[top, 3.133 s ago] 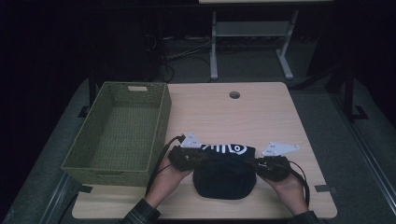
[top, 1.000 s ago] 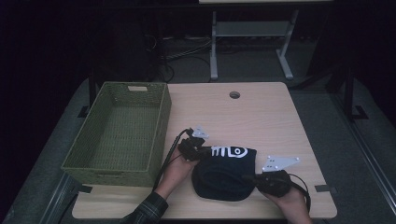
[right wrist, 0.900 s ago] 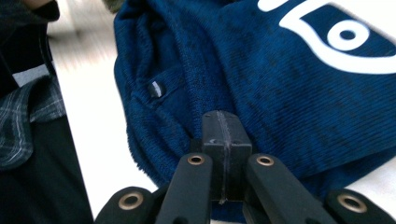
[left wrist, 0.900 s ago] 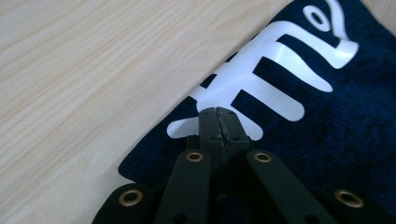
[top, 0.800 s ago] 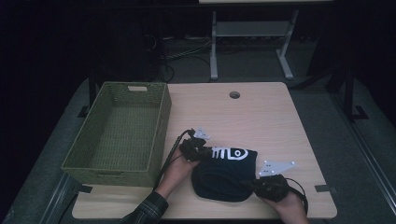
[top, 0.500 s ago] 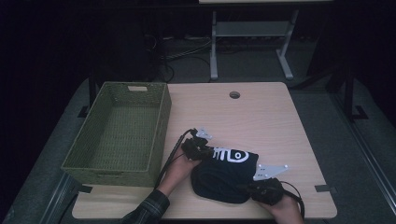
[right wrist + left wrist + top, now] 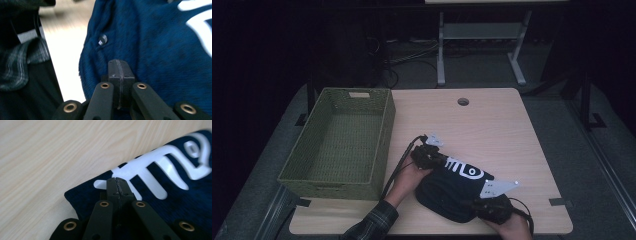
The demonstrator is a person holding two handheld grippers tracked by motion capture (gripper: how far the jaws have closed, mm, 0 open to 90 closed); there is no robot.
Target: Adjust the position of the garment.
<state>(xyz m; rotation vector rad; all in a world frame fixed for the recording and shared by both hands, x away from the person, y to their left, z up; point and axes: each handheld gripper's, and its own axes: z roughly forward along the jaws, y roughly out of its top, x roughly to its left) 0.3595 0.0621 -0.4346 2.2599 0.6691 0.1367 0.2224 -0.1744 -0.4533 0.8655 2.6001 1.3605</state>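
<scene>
**Dark blue shirt pinched at two spots on table**

Folded dark blue garment (image 7: 452, 192) w/ white print (image 7: 160, 173), lying on wooden table (image 7: 492, 130), near front edge, just right of green woven basket (image 7: 339, 142). Long axis slanted: from upper left by left gripper (image 7: 428, 156) down to lower right by right gripper (image 7: 492, 209). White letters at far end, near upper-right edge of cloth.

Left gripper: jaws pressed together, no gap, tips sitting on corner of cloth right at white print (image 7: 117, 185). Cannot tell if fabric is caught between tips. Left hand (image 7: 407, 177) w/ plaid sleeve (image 7: 369, 225) coming from bottom.

Right gripper (image 7: 119, 72): jaws tight together too, tips against blue fabric at near edge. Fabric pinched or not — cannot tell. Small shiny dot (image 7: 102, 39) on cloth just above tips.

Basket well apart from right gripper, close to left hand.
</scene>
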